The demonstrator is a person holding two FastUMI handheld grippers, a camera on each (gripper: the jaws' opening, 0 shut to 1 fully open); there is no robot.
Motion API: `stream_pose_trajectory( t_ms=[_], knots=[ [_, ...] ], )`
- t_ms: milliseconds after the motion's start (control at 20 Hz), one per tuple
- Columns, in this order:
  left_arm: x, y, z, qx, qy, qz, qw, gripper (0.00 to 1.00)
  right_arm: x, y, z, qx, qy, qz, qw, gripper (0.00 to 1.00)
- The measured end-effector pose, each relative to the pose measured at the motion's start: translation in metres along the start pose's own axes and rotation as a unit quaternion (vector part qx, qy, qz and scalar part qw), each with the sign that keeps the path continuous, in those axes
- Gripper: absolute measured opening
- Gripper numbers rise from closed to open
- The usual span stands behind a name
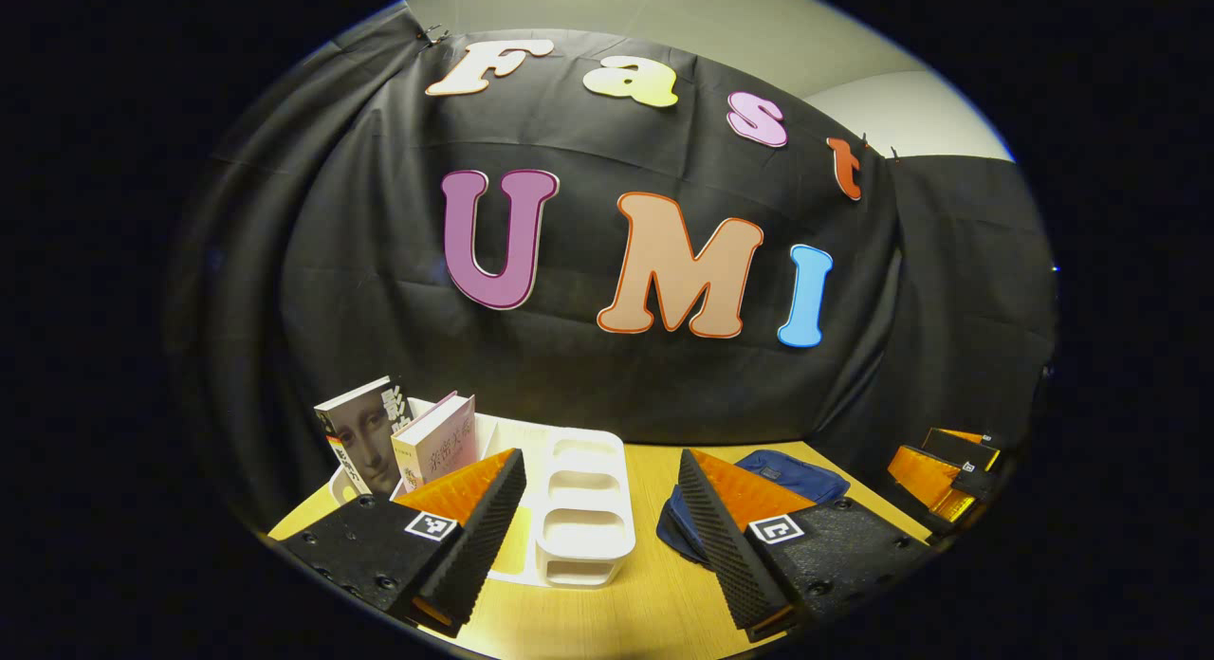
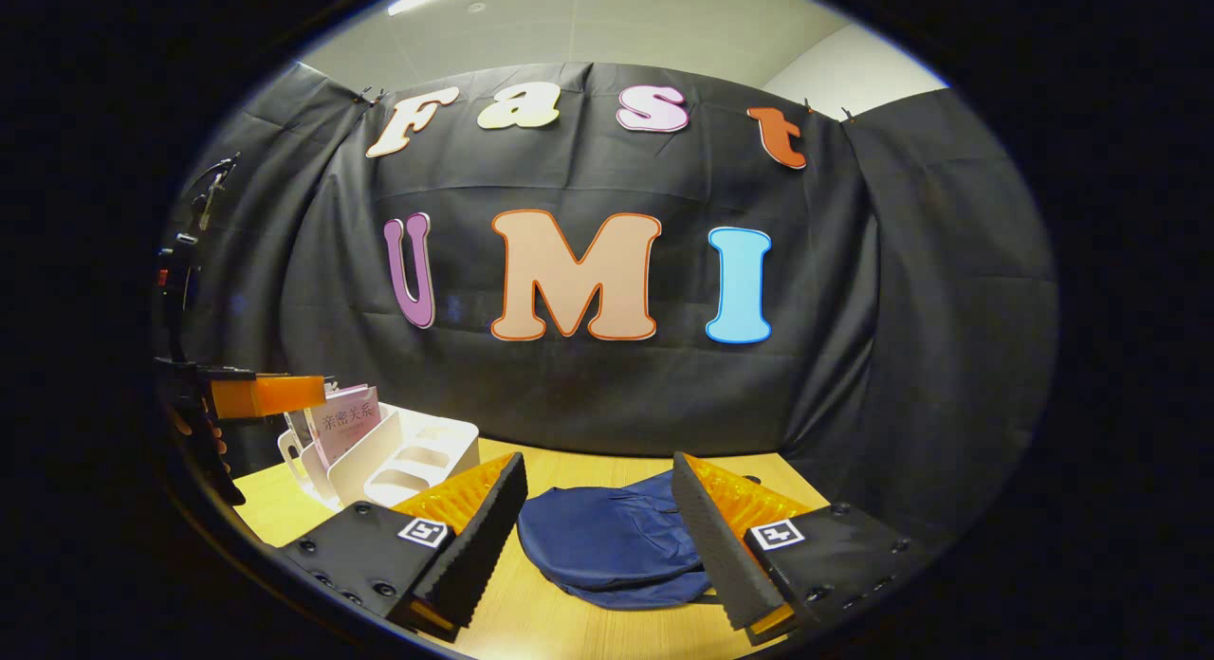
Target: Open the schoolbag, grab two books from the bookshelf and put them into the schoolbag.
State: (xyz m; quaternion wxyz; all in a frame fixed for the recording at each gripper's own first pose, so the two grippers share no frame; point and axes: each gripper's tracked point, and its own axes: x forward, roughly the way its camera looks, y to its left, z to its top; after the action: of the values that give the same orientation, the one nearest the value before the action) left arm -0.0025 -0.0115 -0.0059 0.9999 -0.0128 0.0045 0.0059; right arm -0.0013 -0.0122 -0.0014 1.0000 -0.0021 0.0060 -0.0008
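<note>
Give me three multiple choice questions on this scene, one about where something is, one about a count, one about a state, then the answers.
1. Where does the schoolbag lie?
A. on the wooden table
B. inside the bookshelf
C. on a chair

2. How many books stand in the white bookshelf?
A. none
B. two
C. five

3. How is the right gripper?
A. shut on the bag
B. shut on a book
C. open, holding nothing

Answers:
1 A, the bag rests flat on the tabletop.
2 B, the portrait book and pink book show.
3 C, its fingers stand apart.

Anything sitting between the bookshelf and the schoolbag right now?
Nothing: in the right gripper view, bare wooden table separates the white bookshelf from the blue schoolbag.
</note>
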Motion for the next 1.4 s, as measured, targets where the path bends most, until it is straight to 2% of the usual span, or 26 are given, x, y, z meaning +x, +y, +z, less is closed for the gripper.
stream_pose_trajectory(
  t_ms=[250, 550, 850, 1000, 1200, 1250, 1400],
  knots=[
    [0.003, -0.004, 0.0, 0.006, 0.003, -0.002, 1.0, 0.95, 0.005, -0.004, -0.002, -0.003, 0.003, 0.004, 1.0, 0.94],
    [0.002, -0.006, -0.003, 0.012, 0.007, -0.002, 1.0, 0.95, 0.005, -0.004, -0.005, -0.006, 0.007, 0.006, 1.0, 1.0],
    [-0.003, -0.001, -0.009, 0.012, 0.016, 0.005, 1.0, 0.95, 0.005, -0.002, -0.012, -0.016, 0.014, 0.011, 1.0, 0.94],
    [-0.005, 0.002, -0.011, 0.01, 0.021, 0.011, 1.0, 0.95, 0.006, -0.002, -0.019, -0.042, 0.018, 0.013, 0.999, 1.0],
    [-0.006, 0.008, -0.013, 0.013, 0.024, 0.016, 0.999, 0.95, 0.008, -0.004, -0.035, -0.089, 0.024, 0.021, 0.996, 0.94],
    [-0.006, 0.009, -0.014, 0.014, 0.025, 0.018, 0.999, 0.95, 0.009, -0.003, -0.04, -0.104, 0.027, 0.025, 0.994, 1.0],
    [-0.006, 0.012, -0.015, 0.017, 0.029, 0.022, 0.999, 0.95, 0.016, -0.007, -0.062, -0.16, 0.036, 0.031, 0.986, 0.97]
  ],
)
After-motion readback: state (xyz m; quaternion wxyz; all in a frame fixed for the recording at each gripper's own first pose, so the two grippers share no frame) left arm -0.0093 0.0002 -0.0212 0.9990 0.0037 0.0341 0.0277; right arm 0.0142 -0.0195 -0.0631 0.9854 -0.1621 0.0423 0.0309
